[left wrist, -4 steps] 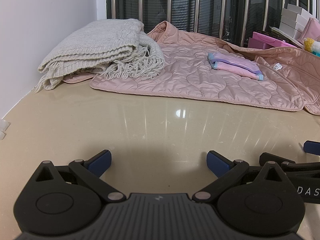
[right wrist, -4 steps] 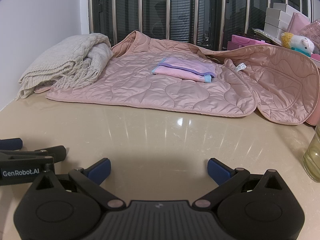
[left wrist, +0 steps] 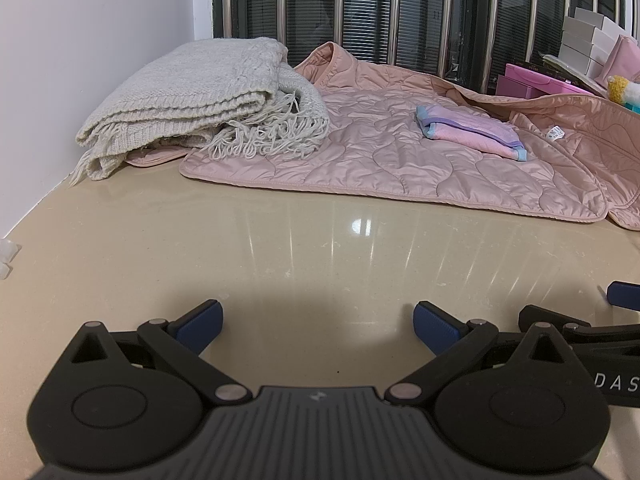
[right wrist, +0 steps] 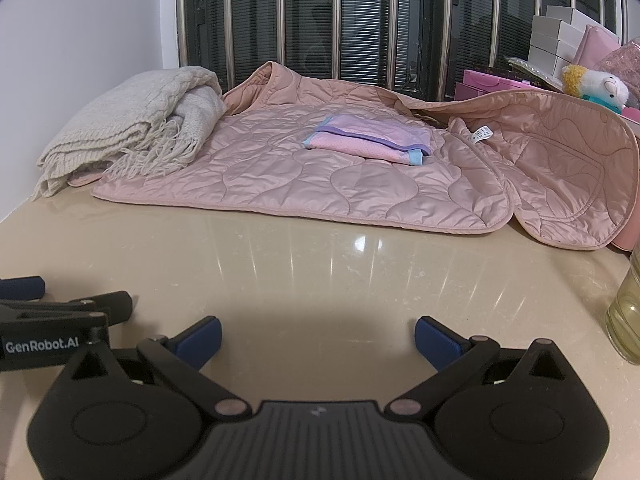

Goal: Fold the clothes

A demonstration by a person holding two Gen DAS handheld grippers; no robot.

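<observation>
- The pink quilted jacket lies spread flat at the far side of the beige countertop, its long axis running left to right, collar toward the far window bars and hem edge facing near.
- A small folded pink-and-lilac garment rests on the jacket's middle, its long side also running left to right.
- A folded cream knit shawl with fringe sits at the far left, overlapping the jacket's left edge.
- The left gripper hovers low over the bare near countertop, jaws spread wide, nothing between the blue pads.
- The right gripper does the same just to its right, jaws wide and holding nothing; both are well apart from the jacket.
- Only the right wrist view shows the jacket's right panel curling upward, a plush toy at the far right, and a glass of yellowish liquid at the right edge.
- The left wrist view alone shows small white objects at the left edge by the wall.
</observation>
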